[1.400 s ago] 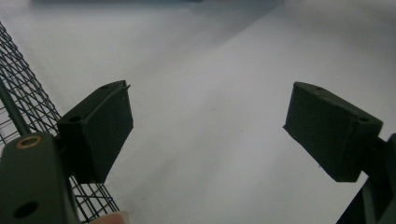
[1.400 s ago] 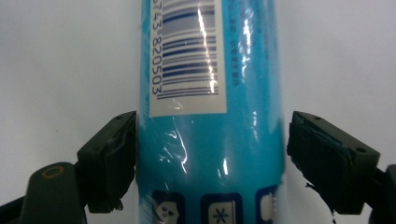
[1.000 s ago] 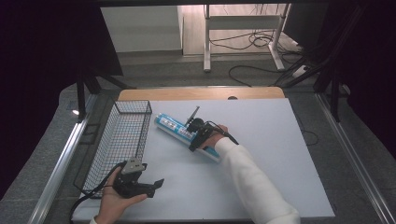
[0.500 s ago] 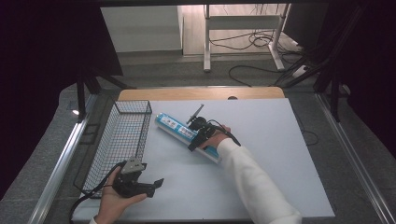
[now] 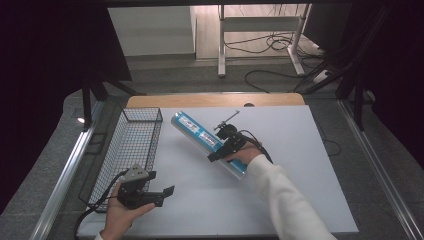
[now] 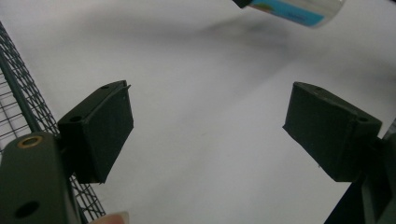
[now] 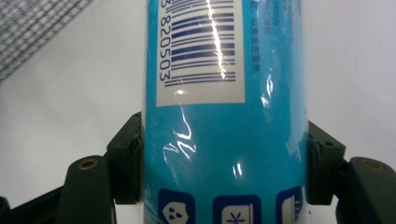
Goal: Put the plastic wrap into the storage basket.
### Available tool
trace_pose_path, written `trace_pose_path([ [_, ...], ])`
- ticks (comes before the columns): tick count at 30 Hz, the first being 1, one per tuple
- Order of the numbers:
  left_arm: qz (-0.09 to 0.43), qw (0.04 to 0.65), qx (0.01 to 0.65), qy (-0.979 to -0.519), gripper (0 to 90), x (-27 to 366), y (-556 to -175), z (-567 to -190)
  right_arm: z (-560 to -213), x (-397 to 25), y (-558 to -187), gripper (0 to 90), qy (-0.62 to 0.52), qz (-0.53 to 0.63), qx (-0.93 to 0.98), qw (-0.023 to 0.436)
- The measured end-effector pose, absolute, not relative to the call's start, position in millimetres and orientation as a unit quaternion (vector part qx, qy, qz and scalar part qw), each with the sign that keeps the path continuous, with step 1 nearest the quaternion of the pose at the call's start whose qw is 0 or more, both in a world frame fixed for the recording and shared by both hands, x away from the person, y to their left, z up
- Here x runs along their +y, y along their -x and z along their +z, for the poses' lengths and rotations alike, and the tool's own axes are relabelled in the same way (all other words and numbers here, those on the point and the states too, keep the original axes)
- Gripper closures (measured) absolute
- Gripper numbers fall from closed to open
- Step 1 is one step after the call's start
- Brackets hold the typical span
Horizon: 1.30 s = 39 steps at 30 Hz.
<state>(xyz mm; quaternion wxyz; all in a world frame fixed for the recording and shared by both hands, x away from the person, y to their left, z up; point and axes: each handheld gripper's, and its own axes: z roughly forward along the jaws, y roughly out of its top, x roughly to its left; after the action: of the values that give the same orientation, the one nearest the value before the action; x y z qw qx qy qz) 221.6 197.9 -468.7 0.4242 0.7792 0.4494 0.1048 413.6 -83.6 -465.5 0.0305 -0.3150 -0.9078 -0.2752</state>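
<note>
A long blue cylindrical package [image 5: 199, 136] with white labels and a barcode [image 7: 224, 107] is held slanted over the white table, its far end pointing up-left toward the wire basket [image 5: 131, 145]. My right gripper [image 5: 223, 147] is shut on the blue package near its lower end, both jaws pressed against its sides in the right gripper view. My left gripper [image 5: 156, 195] rests low at the front left of the table, beside the basket, open with nothing between its jaws [image 6: 208, 135]. The near end of the package [image 6: 299, 7] shows at the top of the left gripper view.
The black wire basket stands along the table's left side, its mesh [image 6: 14, 107] close to my left gripper. The white table top [image 5: 280, 200] is bare to the right and front. A wooden strip [image 5: 215, 100] runs along the far edge. Cables lie on the floor beyond.
The right gripper has lifted the blue package off the table and carried it slightly up and left. The left gripper has stayed in place.
</note>
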Motion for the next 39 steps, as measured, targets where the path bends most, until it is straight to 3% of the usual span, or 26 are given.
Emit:
trace_pose_path([
  [13, 0.047, 0.485, 0.472, -0.735, 14.7, 197.9, -237.4, -463.1, -446.3, -135.7, -370.5, 32.4, 0.326, -0.329, -0.886, 0.023],
  [39, -0.034, 0.522, 0.431, -0.735, 4.9, 136.6, -277.3, -459.1, -453.2, -172.5, -312.6, 32.3, 0.345, -0.387, -0.854, 0.039],
])
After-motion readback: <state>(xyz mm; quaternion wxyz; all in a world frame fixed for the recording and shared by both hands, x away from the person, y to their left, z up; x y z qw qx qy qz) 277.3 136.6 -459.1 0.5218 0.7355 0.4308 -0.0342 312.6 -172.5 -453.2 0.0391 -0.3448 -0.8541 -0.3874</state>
